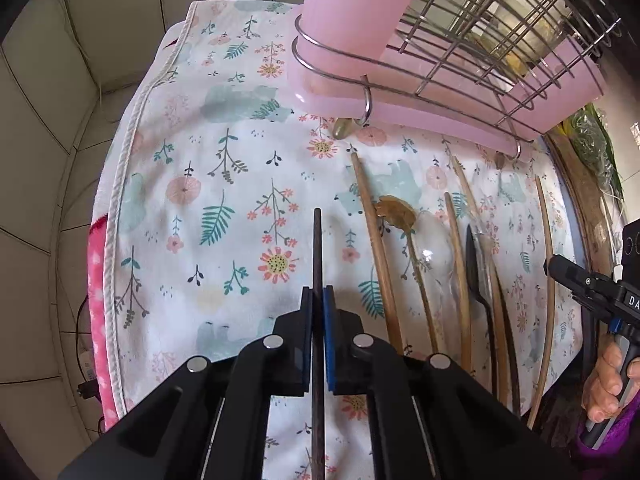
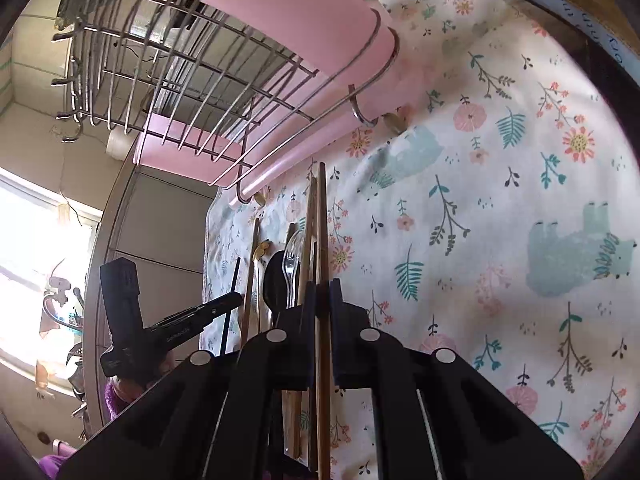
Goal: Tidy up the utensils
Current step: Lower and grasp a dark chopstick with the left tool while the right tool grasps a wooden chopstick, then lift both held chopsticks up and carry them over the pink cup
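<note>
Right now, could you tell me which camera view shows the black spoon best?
The left wrist view: the black spoon lies unobstructed on the floral cloth among the wooden chopsticks, bowl and handle both visible. In the right wrist view, only its bowl shows, with the right claw covering the handle.

Both claws matte black plastic — left claw (image 1: pixel 318 300) with blue pads, right claw (image 2: pixel 323 300) dark. Round silver screw heads (image 1: pixel 273 342) on linkage arms. Purple sleeve (image 1: pixel 616 446) — white lettering on right claw's body.
</note>
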`<state>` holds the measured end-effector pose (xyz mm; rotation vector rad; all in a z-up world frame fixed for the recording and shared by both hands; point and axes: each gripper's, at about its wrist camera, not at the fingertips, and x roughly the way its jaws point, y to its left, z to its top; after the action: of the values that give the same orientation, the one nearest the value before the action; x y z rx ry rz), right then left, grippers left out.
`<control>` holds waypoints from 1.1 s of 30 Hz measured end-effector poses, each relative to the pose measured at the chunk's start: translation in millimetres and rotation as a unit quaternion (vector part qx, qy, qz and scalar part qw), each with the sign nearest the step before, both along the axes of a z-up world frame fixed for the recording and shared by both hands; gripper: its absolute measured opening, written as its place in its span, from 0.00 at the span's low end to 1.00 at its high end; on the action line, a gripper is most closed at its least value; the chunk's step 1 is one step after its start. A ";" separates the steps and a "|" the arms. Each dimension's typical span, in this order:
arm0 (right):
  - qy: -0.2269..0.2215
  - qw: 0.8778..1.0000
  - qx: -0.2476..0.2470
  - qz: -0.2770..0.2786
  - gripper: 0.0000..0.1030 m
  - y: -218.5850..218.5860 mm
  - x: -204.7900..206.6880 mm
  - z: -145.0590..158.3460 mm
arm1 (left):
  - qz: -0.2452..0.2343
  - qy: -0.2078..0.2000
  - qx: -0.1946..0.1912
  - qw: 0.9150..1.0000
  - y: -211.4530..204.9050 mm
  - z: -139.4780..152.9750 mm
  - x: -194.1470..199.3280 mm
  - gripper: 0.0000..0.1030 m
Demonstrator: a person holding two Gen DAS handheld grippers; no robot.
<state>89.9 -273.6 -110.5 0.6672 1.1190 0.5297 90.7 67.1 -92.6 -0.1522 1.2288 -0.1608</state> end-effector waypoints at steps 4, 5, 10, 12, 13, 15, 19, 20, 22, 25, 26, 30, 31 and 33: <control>-0.045 0.999 -0.025 -0.001 0.07 -7.3 -13.1 27.5 | -0.004 -0.058 -0.031 0.998 -0.5 31.0 -16.4 0.04; -0.059 0.998 -0.032 -0.003 0.07 -9.6 -16.8 36.1 | -0.004 -0.080 -0.036 0.996 2.6 42.5 -21.7 0.04; -0.141 0.988 -0.054 -0.029 0.07 -27.9 -32.8 85.7 | 0.006 -0.195 -0.052 0.979 10.0 102.0 -42.7 0.04; -0.170 0.983 -0.056 -0.042 0.07 -33.9 -32.4 106.2 | 0.012 -0.234 -0.057 0.971 8.1 125.8 -47.0 0.04; -0.186 0.980 -0.058 -0.050 0.07 -37.5 -32.0 118.3 | 0.014 -0.252 -0.060 0.966 7.9 138.1 -48.1 0.04; -0.220 0.971 -0.063 -0.064 0.07 -40.0 -26.5 143.9 | 0.018 -0.286 -0.065 0.956 6.9 161.6 -50.1 0.04; -0.284 0.952 -0.066 -0.091 0.07 -42.8 -10.6 189.5 | 0.026 -0.339 -0.070 0.938 8.0 206.3 -46.3 0.04; -0.301 0.946 -0.066 -0.098 0.07 -41.4 -5.9 199.7 | 0.029 -0.350 -0.071 0.934 8.6 216.2 -43.1 0.04; -0.340 0.931 -0.069 -0.113 0.07 -41.6 3.6 220.0 | 0.036 -0.367 -0.075 0.927 9.6 232.6 -36.0 0.04; -0.393 0.906 -0.081 -0.135 0.07 -37.2 22.6 240.4 | 0.047 -0.386 -0.081 0.918 11.5 252.3 -24.0 0.04; -0.410 0.896 -0.092 -0.143 0.07 -34.3 27.9 245.9 | 0.052 -0.390 -0.082 0.916 12.3 256.9 -18.1 0.04; -0.461 0.864 -0.126 -0.159 0.07 -21.1 51.9 256.6 | 0.072 -0.386 -0.093 0.915 19.8 260.5 9.1 0.04; -0.469 0.858 -0.134 -0.161 0.07 -17.5 58.0 257.3 | 0.076 -0.384 -0.094 0.915 22.3 259.3 16.0 0.04; -0.478 0.850 -0.149 -0.163 0.07 -11.3 70.3 255.8 | 0.084 -0.380 -0.092 0.916 25.7 254.1 29.7 0.04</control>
<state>160.2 -284.9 145.3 0.2311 0.1178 0.3078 120.5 92.8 161.6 -0.3237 0.4167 -0.1650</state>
